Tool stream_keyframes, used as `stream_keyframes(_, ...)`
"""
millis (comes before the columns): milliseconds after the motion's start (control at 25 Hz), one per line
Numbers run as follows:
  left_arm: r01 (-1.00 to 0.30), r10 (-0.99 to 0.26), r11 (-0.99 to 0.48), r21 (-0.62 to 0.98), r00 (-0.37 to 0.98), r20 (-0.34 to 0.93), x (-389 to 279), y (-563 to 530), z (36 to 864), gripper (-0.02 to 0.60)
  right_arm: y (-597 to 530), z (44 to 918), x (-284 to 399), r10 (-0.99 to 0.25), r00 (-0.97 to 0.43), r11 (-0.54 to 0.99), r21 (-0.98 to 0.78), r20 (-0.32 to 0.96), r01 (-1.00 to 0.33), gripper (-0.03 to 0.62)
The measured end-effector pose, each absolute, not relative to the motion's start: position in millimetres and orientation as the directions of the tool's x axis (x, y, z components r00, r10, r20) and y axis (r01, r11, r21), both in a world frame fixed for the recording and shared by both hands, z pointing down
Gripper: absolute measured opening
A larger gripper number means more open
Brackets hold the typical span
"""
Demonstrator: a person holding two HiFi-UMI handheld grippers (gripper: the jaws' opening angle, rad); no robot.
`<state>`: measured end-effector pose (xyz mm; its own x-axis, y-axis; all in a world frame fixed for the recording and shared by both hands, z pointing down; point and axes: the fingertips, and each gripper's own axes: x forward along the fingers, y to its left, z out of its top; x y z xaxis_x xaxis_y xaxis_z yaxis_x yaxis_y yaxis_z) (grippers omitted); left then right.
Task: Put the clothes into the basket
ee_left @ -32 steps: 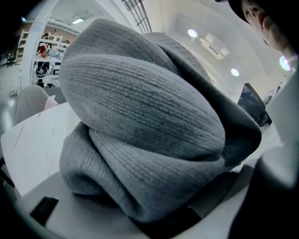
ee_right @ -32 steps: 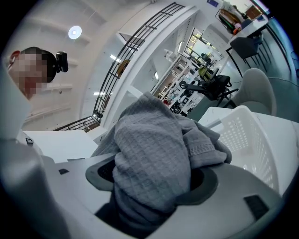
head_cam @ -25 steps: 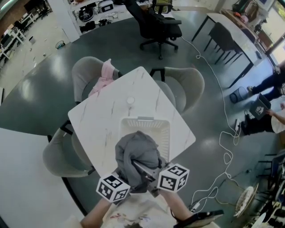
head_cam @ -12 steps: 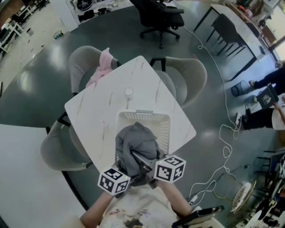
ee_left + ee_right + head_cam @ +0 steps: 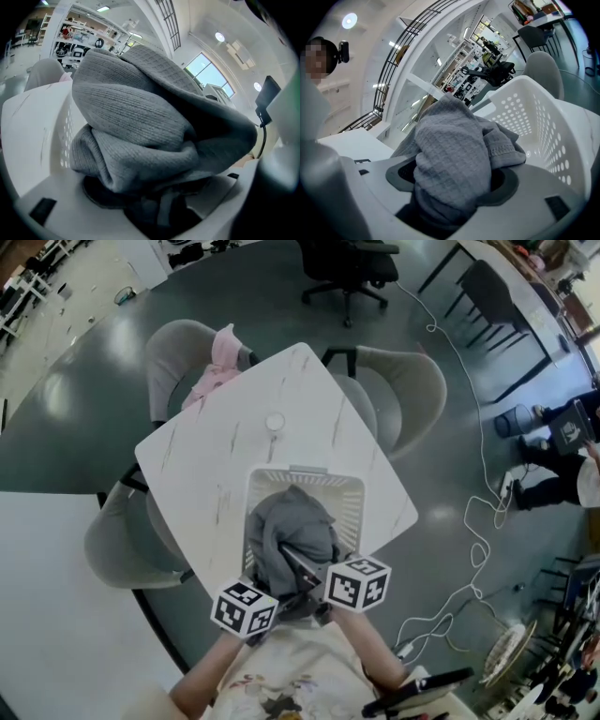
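a view from above onto a white marbled table (image 5: 220,470) set cornerwise on a dark grey floor, with pale grey chairs round it. at the left, one chair (image 5: 117,545) is tucked under the table edge. behind the table on the left, another chair (image 5: 178,357) has a pink garment (image 5: 217,371) draped over its seat and back, apart from the basket. a small round white object (image 5: 275,422) lies on the tabletop near the middle.

at the near edge, the left gripper (image 5: 262,601), with its marker cube, is clamped on a bunched fold of a grey knitted garment (image 5: 292,540); in the left gripper view the cloth (image 5: 140,136) is pressed between the jaws and fills most of the frame. the garment is heaped over the near part of a white perforated basket (image 5: 305,482), which stands on the table by the near corner. whether the cloth rests on the basket floor cannot be told.

just right of it, the right gripper (image 5: 319,592) is likewise closed on the same garment (image 5: 450,173), with the basket wall (image 5: 543,126) beside it. further right stand a third chair (image 5: 412,395) and a white cable (image 5: 478,549) looping across the floor.
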<state>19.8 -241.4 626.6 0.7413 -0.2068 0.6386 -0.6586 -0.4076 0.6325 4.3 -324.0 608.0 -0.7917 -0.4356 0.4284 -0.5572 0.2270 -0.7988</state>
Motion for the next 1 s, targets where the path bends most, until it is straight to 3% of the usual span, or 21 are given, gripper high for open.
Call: stream_keyframes(1000, -0.764, -0.216, -0.213, 0.609, 0.645, 0.733, 22.8, -265.5, 702.7, 0.282, -353.3, 700.0, 13.8, -0.337, -0.701, 0.144, -0.702, 0.628, -0.698, 0.322)
